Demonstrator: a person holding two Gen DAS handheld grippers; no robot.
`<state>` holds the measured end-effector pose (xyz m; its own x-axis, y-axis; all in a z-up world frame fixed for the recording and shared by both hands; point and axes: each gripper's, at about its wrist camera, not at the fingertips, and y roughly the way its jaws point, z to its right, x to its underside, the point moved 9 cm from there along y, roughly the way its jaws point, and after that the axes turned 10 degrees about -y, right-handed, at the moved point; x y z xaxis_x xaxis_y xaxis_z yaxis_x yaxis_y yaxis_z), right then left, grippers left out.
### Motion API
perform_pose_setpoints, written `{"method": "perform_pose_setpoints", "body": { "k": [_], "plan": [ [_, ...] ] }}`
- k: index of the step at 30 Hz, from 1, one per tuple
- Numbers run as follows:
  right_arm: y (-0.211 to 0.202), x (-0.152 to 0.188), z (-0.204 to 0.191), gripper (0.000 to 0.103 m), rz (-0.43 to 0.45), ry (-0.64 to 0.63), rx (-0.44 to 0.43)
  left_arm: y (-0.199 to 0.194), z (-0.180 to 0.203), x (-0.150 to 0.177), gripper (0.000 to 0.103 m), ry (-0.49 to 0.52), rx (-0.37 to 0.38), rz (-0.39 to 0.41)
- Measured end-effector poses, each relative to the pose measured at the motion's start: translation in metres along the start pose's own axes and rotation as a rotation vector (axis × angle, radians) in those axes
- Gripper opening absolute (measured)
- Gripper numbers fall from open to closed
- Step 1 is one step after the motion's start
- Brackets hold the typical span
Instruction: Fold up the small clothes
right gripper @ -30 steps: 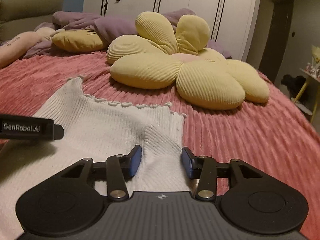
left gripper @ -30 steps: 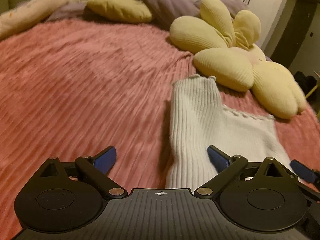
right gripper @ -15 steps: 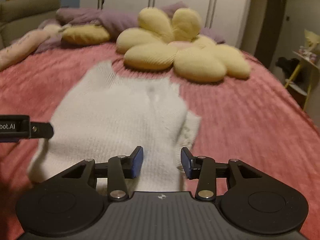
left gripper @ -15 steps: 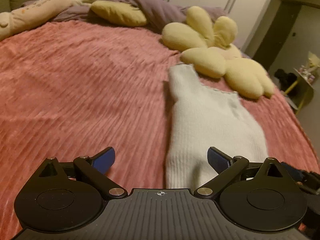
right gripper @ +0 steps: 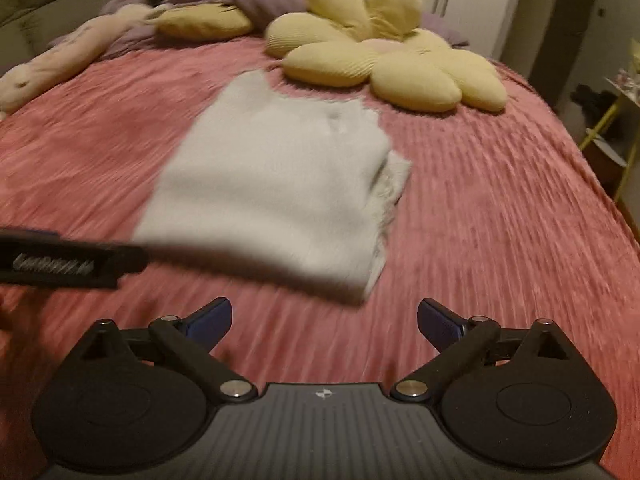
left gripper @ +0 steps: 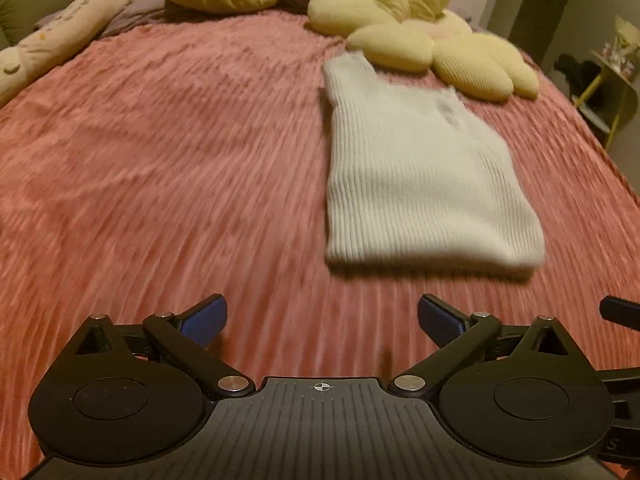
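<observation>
Left wrist view: the left gripper [left gripper: 322,316] has its jaws spread wide, nothing between the blue pads [left gripper: 204,318], only the pink ribbed bedspread [left gripper: 160,160] under them. The white knit top [left gripper: 420,176] lies folded flat on the bedspread, ahead of the gripper and off to its right, well apart from the fingertips; its near folded edge faces the gripper, its far end reaches just beside the yellow flower cushion [left gripper: 424,36]. A dark tip of the right gripper [left gripper: 620,314] shows at the right edge. A long cream plush [left gripper: 60,40] lies along the far left. Right wrist view: the right gripper [right gripper: 324,320] is opening, jaws now spread wide, nothing between the pads [right gripper: 440,324], bedspread [right gripper: 500,200] below. The knit top [right gripper: 272,188] lies ahead and slightly left of centre, blurred, its near edge close to the fingertips but clear of them; a loose layer pokes out along its right side. The left gripper's finger [right gripper: 68,264] juts in from the left edge, beside the top's near left corner; contact cannot be told. Flower cushion [right gripper: 384,52] beyond.
</observation>
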<state>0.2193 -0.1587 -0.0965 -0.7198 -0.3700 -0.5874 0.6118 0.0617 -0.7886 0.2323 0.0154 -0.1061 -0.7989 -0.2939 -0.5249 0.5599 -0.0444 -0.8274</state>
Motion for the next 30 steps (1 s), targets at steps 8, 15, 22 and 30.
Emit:
{"method": "perform_pose_setpoints", "body": {
  "k": [8,15,22,30],
  "plan": [
    [-0.037,0.007,-0.002,0.099,-0.031,0.09,0.042,-0.038,-0.007,0.011,0.103,0.084,-0.016,0.002],
    [-0.044,0.008,-0.003,0.099,-0.143,0.09,0.032,-0.069,0.0,-0.003,0.103,0.143,-0.016,0.042],
    [-0.059,0.002,-0.001,0.099,-0.147,0.077,0.074,-0.066,0.002,-0.001,0.103,0.122,-0.021,-0.048],
    [-0.063,0.001,0.009,0.099,-0.157,0.123,0.083,-0.065,0.002,0.001,0.103,0.132,-0.056,-0.063]
  ]
}}
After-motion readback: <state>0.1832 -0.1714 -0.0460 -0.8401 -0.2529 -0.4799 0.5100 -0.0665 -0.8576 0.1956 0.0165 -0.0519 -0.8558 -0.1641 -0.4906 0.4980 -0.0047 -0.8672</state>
